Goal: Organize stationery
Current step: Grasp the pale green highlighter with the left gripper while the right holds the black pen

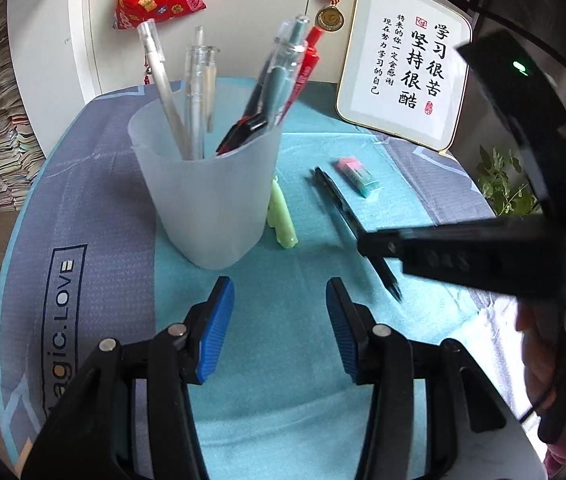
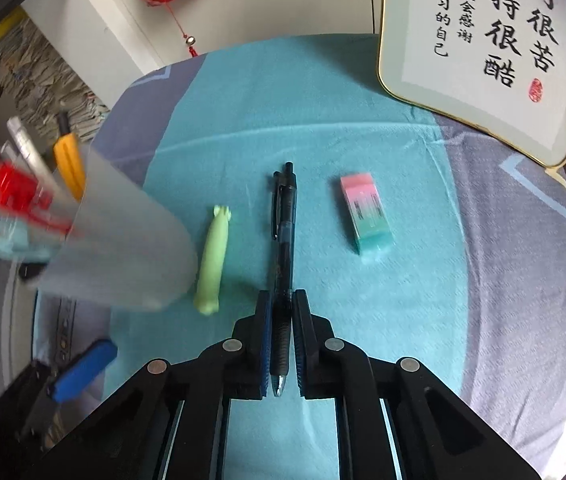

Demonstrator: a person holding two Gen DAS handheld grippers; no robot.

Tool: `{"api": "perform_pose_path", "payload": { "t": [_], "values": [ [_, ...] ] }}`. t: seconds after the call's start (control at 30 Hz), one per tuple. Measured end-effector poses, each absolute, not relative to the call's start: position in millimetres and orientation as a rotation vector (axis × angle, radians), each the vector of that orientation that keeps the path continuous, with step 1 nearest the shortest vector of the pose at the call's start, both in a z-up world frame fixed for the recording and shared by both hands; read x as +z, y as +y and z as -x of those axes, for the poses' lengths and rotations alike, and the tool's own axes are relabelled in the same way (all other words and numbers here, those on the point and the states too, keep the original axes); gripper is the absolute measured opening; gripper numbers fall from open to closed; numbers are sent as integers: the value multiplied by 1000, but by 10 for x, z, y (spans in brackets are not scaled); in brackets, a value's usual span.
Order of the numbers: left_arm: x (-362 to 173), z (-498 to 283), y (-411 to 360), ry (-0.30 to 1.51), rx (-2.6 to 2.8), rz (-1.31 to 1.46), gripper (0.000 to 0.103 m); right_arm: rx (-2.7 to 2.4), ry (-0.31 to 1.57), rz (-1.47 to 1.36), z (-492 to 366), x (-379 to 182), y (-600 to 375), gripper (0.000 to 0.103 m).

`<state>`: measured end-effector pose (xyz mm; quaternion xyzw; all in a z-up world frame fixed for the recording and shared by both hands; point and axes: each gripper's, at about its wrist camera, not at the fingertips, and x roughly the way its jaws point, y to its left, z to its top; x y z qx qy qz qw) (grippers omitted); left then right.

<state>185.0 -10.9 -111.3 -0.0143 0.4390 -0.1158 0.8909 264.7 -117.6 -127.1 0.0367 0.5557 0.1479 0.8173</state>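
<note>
Right gripper [image 2: 281, 336] is clamped on the black pen [image 2: 283, 240] near its tip end, pen lying mid-table on the teal cloth [image 2: 323, 100]. Left gripper [image 1: 279, 328] is spread, holding nothing, w/ the frosted cup [image 1: 207, 196] just ahead. We judge risks thus: grip sits far off-centre, so pen may pivot or slip on lift; crowded cup may reject it. Green highlighter [image 2: 213, 260] & eraser [image 2: 367, 216] remain loose beyond.

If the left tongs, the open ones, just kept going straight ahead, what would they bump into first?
Most likely the frosted cup full of pens, standing on the cloth just ahead of the left tongs. It sits slightly left of center, so depth and exact contact are hard to judge.
</note>
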Motion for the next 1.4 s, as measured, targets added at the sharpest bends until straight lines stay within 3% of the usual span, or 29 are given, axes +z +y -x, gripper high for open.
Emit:
{"api": "perform_pose_path", "payload": {
  "t": [0.8,0.87,0.93,1.2,1.4],
  "values": [
    [-1366,-2270,-608,909,-54,-79,45,457,1103,-179,-1784,-1378,-2064,11],
    [-1385,-2288,-592,906,-57,-65,36,465,1093,-190,-1745,-1391,-2099,11],
    [-1383,-2307,-582,909,-77,-55,11,468,1086,-198,-1733,-1399,-2121,11],
    [-1360,-2130,-567,943,-192,-17,10,468,1072,-234,-1692,-1400,-2254,11],
    [-1245,-1590,-640,910,-299,-177,10,474,1073,-208,-1582,-1381,-2231,11]
  ]
}}
